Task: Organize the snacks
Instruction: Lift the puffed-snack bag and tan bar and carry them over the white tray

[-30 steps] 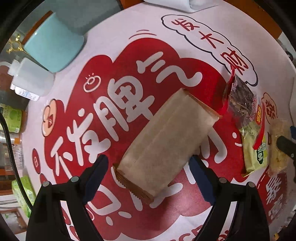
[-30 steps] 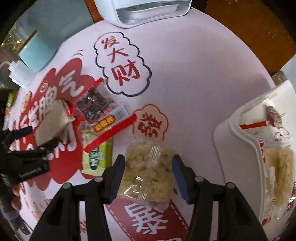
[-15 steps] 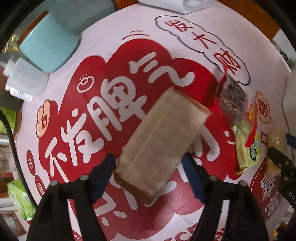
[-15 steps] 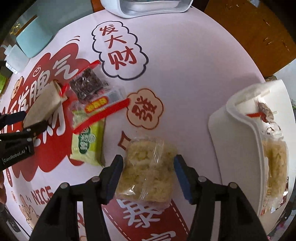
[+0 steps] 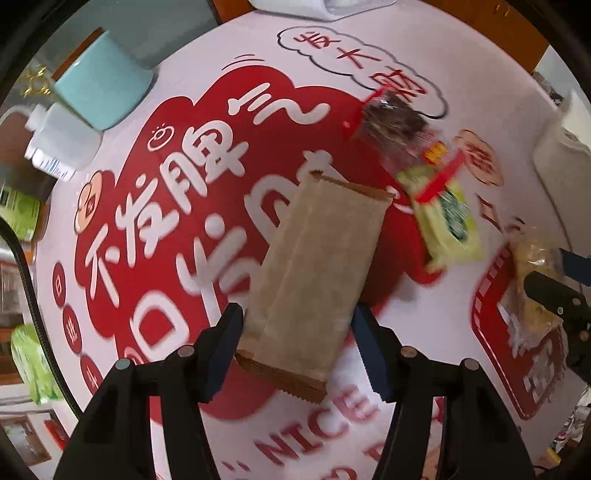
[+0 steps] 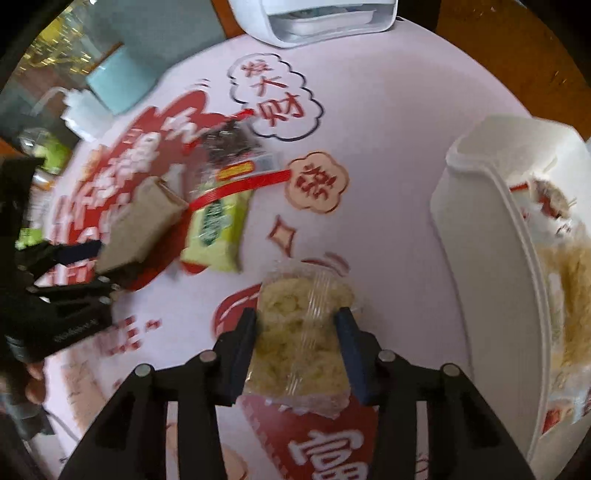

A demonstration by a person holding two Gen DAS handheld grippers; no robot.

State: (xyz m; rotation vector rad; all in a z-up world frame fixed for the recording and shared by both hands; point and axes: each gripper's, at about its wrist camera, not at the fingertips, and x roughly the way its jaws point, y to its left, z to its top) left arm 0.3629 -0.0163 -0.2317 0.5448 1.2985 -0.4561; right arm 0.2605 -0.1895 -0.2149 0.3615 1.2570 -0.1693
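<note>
My fingers (image 5: pixel 226 343) are dark blue on black arms. Between them sits a plain tan-brown packet (image 5: pixel 314 273) with a darker brown crimped edge. The counter (image 6: pixel 388 147) wears a pale pink cloth printed with big red clouds and white characters. My other fingers (image 6: pixel 349 345), the same blue, flank a clear bag of pale yellow puffs (image 6: pixel 299 332). Nearby lie a lime-green packet (image 6: pixel 218 229) crossed by a red band, and a white bin (image 6: pixel 484 280).

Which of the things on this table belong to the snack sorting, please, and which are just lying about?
Job: brown packet in the left gripper; clear yellow-snack packet in the right gripper; green packet; dark red-edged packet; white bin.
Lying about: teal cup; white bottle; white appliance.
</note>
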